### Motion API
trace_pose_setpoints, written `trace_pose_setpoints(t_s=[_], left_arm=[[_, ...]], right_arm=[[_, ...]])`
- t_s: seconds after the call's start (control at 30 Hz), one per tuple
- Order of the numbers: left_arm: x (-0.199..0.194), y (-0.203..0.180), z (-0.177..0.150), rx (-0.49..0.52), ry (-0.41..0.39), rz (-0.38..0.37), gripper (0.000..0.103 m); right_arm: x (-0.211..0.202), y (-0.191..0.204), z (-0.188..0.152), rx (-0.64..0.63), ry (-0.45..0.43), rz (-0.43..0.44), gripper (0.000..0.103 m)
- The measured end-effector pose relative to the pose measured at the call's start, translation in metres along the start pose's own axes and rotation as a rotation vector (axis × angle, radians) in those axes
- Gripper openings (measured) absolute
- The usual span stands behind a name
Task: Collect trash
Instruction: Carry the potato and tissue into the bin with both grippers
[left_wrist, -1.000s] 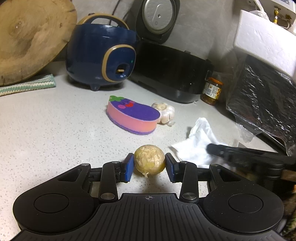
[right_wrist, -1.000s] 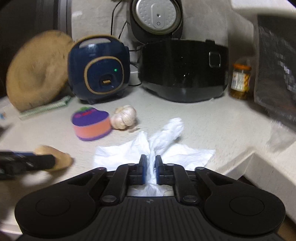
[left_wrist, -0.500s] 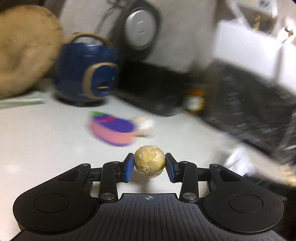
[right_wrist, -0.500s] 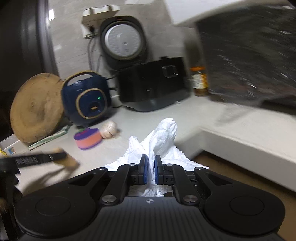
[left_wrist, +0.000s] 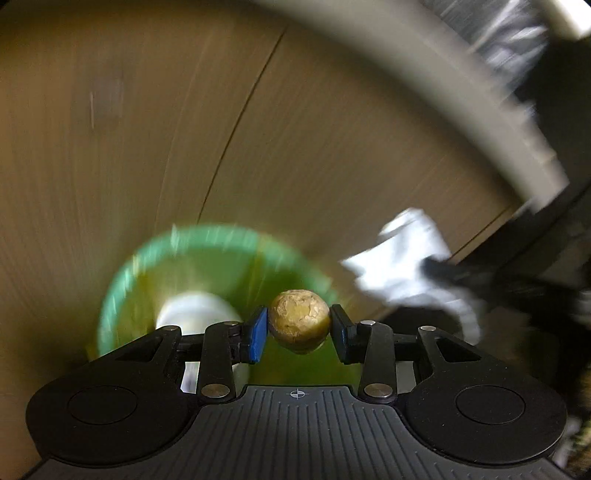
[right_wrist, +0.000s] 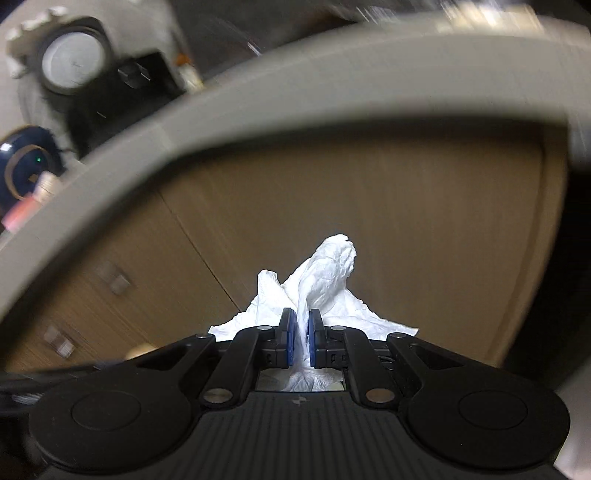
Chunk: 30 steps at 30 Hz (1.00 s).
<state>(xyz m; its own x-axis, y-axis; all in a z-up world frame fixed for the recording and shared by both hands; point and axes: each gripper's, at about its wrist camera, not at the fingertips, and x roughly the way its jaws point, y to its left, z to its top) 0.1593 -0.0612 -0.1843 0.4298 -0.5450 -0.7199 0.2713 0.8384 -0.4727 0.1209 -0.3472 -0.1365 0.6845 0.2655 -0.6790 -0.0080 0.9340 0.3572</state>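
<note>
My left gripper (left_wrist: 298, 325) is shut on a round, yellowish, cracked lump of food scrap (left_wrist: 298, 320), held above a blurred bin lined with a green bag (left_wrist: 155, 258). Something white (left_wrist: 195, 315) lies inside the bin. At the right of the left wrist view the crumpled white tissue (left_wrist: 402, 266) hangs from the dark right gripper, beside the bin. In the right wrist view my right gripper (right_wrist: 300, 338) is shut on that white tissue (right_wrist: 325, 269), in front of brown wooden cabinet doors (right_wrist: 406, 221) below the countertop edge (right_wrist: 258, 99).
The grey countertop edge (left_wrist: 461, 110) curves over both views. On the counter behind stand a dark blue rice cooker (right_wrist: 26, 166) and a black cooker with a round silver lid (right_wrist: 74, 62). Cabinet fronts (left_wrist: 184, 129) fill the background; small handles (right_wrist: 114, 280) show at left.
Both grippers left the countertop and dropped below its edge in front of the cabinets, each keeping its load. The green-lined bin has come into the left wrist view.
</note>
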Motion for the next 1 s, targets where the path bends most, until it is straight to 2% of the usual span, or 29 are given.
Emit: trace_pose_setpoints(t_s=[0.13,0.27,0.33,0.53,0.67,0.77,0.8,0.83,0.9,1.0], left_arm=[[0.060,0.028,-0.006,-0.053,0.102,0.053,0.042],[0.106,0.046,0.002,-0.104,0.084,0.095,0.042],[0.115,0.053,0.002,-0.142,0.069,0.102,0.041],[0.089,0.064,-0.011,-0.191,0.024,0.072,0.041],[0.062,0.067,-0.022,-0.225,-0.006,0.076,0.041],[0.044,0.066,-0.031,-0.210,-0.014,0.092,0.041],[0.039,0.065,-0.032,-0.201,-0.016,0.101,0.041],[0.034,0.064,-0.035,-0.192,-0.020,0.113,0.041],[0.026,0.064,-0.038,-0.180,-0.029,0.137,0.041],[0.024,0.066,-0.041,-0.181,-0.025,0.163,0.041]], right_arm=[[0.021,-0.012,-0.012,0.027,0.059,-0.015,0.008],[0.032,-0.013,-0.019,0.006,0.083,-0.039,0.008],[0.033,-0.015,-0.023,0.009,0.092,-0.045,0.008],[0.041,-0.024,-0.033,0.033,0.136,-0.059,0.008],[0.060,-0.007,-0.027,0.016,0.149,-0.004,0.008],[0.084,0.012,-0.018,-0.034,0.171,0.032,0.011],[0.090,0.015,-0.017,-0.033,0.181,0.034,0.019],[0.094,0.017,-0.018,-0.027,0.187,0.035,0.035],[0.096,0.018,-0.022,-0.010,0.184,0.035,0.053],[0.092,0.012,-0.033,0.021,0.202,0.037,0.055]])
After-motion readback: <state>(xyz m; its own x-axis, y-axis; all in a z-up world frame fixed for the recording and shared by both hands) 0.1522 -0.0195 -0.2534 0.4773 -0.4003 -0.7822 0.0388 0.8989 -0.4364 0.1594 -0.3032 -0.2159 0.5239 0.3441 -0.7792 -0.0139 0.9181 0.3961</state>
